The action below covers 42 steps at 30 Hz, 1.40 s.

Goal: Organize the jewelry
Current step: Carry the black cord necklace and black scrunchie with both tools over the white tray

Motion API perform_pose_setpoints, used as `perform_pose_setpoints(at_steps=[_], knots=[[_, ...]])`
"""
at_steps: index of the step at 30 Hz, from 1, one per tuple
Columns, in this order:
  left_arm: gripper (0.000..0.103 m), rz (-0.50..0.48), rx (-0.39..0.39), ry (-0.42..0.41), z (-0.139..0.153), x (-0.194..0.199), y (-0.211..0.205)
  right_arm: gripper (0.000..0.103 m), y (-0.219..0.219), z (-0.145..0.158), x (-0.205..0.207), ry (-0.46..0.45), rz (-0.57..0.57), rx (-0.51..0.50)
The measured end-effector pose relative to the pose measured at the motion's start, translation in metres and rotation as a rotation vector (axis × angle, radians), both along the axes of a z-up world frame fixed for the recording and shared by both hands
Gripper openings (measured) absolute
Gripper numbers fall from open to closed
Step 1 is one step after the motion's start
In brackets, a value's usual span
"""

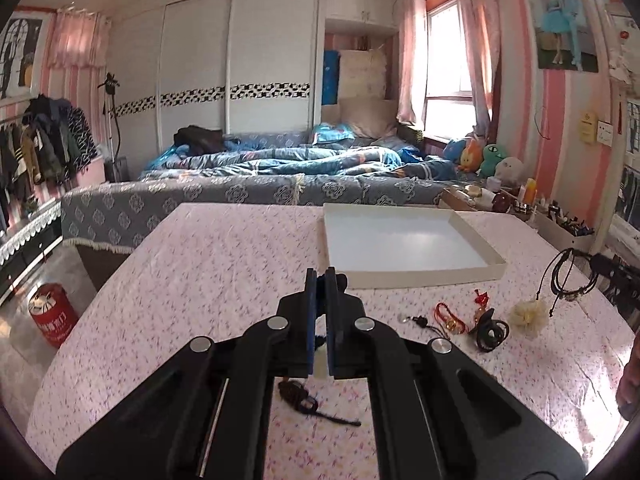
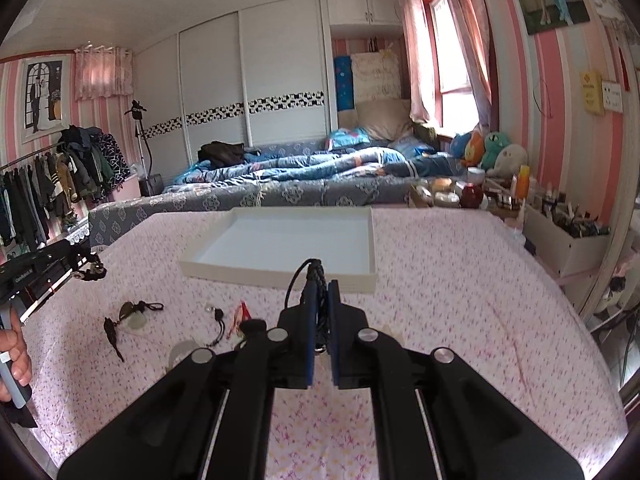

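A shallow white tray (image 1: 424, 274) sits on the pink flowered tablecloth; it also shows in the right wrist view (image 2: 280, 276). My left gripper (image 1: 320, 280) is shut on a dark corded piece whose tassel end (image 1: 300, 398) hangs down to the cloth, left of the tray's near corner. My right gripper (image 2: 321, 286) is shut on black braided cord bracelets (image 2: 316, 284), held just before the tray's near edge; they dangle in the left wrist view (image 1: 560, 280). Loose pieces lie on the cloth: a red cord charm (image 1: 450, 318), black rings (image 1: 490, 326), a cream pompom (image 1: 528, 314).
A bed with a grey patterned cover (image 1: 240, 192) runs behind the table. Bottles, jars and a white box of cosmetics (image 2: 560, 236) crowd the table's far right. A red canister (image 1: 52, 314) stands on the floor at left. A dark pendant (image 2: 114, 330) lies on the cloth.
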<state>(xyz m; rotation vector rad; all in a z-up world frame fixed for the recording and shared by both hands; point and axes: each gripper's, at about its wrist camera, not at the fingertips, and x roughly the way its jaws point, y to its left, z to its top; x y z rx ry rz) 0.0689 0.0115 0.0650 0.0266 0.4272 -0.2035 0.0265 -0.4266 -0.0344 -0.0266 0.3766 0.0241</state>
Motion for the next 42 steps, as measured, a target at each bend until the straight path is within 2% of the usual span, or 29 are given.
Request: perform_pose_setpoints(at_steps=[12, 18, 24, 27, 34, 42], knots=[[0.001, -0.045, -0.007, -0.057, 0.029, 0.037, -0.033, 0.005, -0.001, 0.028, 0.027, -0.050, 0.019, -0.021], [0.001, -0.133, -0.057, -0.019, 0.042, 0.075, -0.052, 0.005, -0.006, 0.038, 0.056, -0.037, 0.062, 0.029], [0.001, -0.168, -0.013, -0.005, 0.045, 0.115, -0.081, 0.005, -0.008, 0.049, 0.102, -0.006, 0.082, 0.025], [0.001, -0.172, -0.001, 0.019, 0.038, 0.135, -0.091, 0.005, -0.009, 0.050, 0.121, 0.010, 0.080, 0.023], [0.001, -0.144, -0.026, 0.145, 0.008, 0.189, -0.102, 0.005, -0.011, 0.035, 0.174, 0.098, 0.079, 0.039], [0.001, -0.110, 0.044, 0.280, -0.035, 0.232, -0.114, 0.005, -0.011, 0.003, 0.225, 0.233, 0.050, 0.026]])
